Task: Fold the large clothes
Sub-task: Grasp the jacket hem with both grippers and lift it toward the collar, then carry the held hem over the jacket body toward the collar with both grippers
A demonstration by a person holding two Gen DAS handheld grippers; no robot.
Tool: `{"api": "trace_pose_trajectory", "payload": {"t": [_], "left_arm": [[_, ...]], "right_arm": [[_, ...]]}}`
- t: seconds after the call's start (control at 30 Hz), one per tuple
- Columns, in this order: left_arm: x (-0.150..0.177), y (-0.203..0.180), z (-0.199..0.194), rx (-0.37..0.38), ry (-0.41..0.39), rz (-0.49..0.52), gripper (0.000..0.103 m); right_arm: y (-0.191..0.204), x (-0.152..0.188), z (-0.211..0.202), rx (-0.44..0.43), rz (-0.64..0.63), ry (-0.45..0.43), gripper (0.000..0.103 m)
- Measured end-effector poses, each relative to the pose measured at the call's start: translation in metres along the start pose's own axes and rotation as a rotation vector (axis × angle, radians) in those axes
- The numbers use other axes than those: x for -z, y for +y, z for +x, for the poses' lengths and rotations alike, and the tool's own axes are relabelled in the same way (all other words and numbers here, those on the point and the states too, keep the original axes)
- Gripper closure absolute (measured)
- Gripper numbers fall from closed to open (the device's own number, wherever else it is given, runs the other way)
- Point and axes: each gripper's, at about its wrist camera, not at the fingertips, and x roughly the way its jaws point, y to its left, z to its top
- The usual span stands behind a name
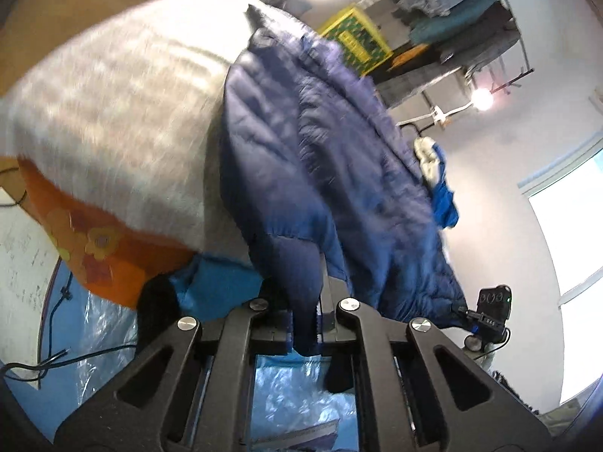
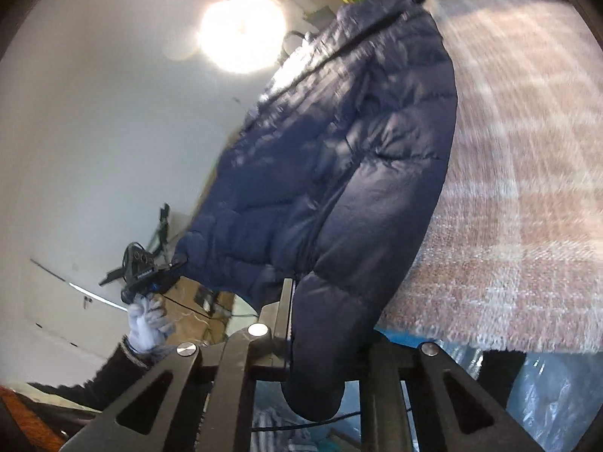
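On the checked blanket (image 2: 508, 196) lay one navy puffer jacket (image 1: 309, 158), and its near edge was pinched by two grippers. Left gripper (image 1: 305, 324) was closed narrow on a fold of the hem; right gripper (image 2: 320, 342) was closed on a padded corner. To do the fold well, I think both hands should rise together and keep the edge tight, so the slippery cloth does not escape. One gloved hand (image 2: 149, 322) was visible, holding the other tool.
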Motion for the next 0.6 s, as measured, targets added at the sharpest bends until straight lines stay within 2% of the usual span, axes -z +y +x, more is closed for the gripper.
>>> {"api": "trace_pose_trajectory", "payload": {"t": [0.13, 0.23, 0.33, 0.6], "left_arm": [[-0.016, -0.015, -0.018, 0.039, -0.057, -0.022, 0.098], [-0.025, -0.025, -0.024, 0.051, -0.093, -0.029, 0.098], [-0.027, -0.036, -0.024, 0.038, -0.091, -0.009, 0.098], [-0.023, -0.044, -0.018, 0.002, -0.071, 0.02, 0.098]], "right_arm": [[0.012, -0.016, -0.022, -0.065, 0.024, -0.097, 0.097], [0.019, -0.023, -0.029, -0.066, 0.023, -0.133, 0.097], [0.024, -0.022, -0.027, -0.079, 0.083, -0.117, 0.098], [0.005, -0.006, -0.018, 0.03, 0.214, 0.016, 0.098]]}}
